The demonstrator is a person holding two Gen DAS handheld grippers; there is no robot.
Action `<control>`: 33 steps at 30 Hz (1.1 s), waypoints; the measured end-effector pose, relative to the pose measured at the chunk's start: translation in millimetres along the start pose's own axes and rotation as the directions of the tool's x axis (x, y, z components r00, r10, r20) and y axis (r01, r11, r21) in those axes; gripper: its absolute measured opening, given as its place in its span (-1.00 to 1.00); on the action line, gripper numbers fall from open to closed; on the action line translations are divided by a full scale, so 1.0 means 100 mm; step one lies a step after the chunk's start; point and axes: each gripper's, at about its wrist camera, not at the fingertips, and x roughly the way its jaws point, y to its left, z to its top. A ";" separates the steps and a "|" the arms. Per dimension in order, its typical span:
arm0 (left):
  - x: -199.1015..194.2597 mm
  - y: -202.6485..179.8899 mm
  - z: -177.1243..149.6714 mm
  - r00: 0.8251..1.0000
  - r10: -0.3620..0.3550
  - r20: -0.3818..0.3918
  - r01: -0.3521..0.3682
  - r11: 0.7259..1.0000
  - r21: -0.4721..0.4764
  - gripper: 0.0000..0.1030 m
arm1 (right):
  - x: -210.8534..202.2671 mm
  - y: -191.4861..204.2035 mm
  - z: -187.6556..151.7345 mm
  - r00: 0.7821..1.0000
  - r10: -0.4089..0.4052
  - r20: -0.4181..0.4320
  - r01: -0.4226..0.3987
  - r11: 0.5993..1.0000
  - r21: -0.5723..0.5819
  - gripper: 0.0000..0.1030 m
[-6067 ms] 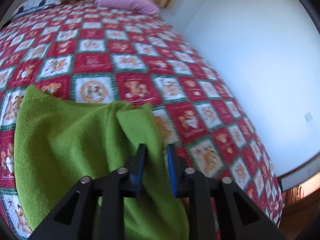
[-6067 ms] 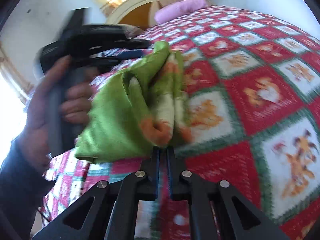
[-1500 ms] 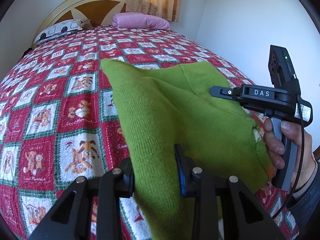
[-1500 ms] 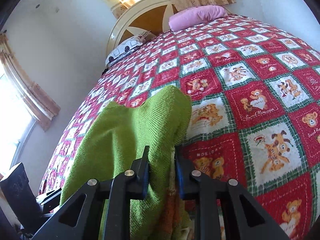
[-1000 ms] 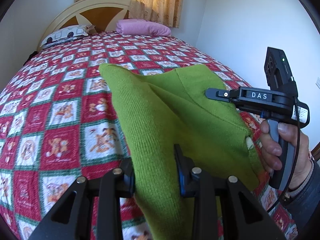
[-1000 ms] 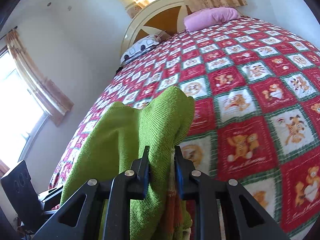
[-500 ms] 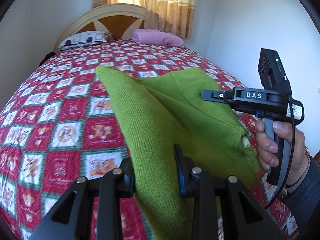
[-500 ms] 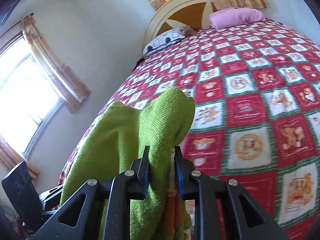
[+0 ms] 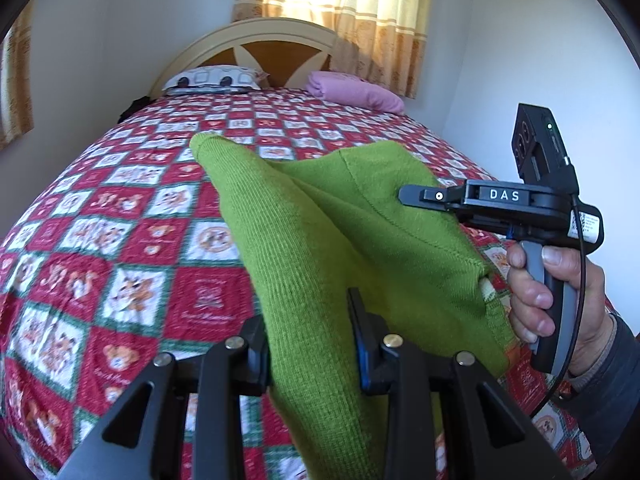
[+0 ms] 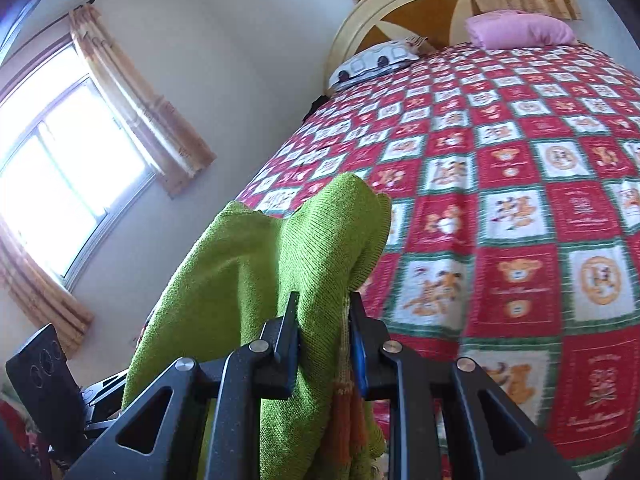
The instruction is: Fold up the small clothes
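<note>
- Six seconds back we had the green garment lying partly on the bed, bunched toward 7 o'clock in the left wrist view; now we hold it clear above the quilt, stretched between both tools.
- Our left hand-held gripper then stood with open jaws over the cloth; now it is clamped on a fold.
- Since a second and a half ago, we have carried the garment back from the headboard: more wall and curtain show at 12 o'clock.
- In the right wrist view, a window has come in at 9 o'clock.
</note>
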 end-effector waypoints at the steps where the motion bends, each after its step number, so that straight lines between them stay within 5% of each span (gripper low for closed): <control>1: -0.02 0.04 -0.01 1.000 0.002 0.001 -0.002 1.000 -0.003 -0.37 | 0.04 0.05 -0.01 1.000 0.005 -0.006 -0.005 1.000 -0.003 -0.59; 33: -0.42 1.02 -0.45 0.994 0.109 0.007 -0.107 0.982 -0.156 -0.38 | 1.01 0.93 -0.22 0.982 0.107 -0.159 -0.121 0.989 -0.081 -0.59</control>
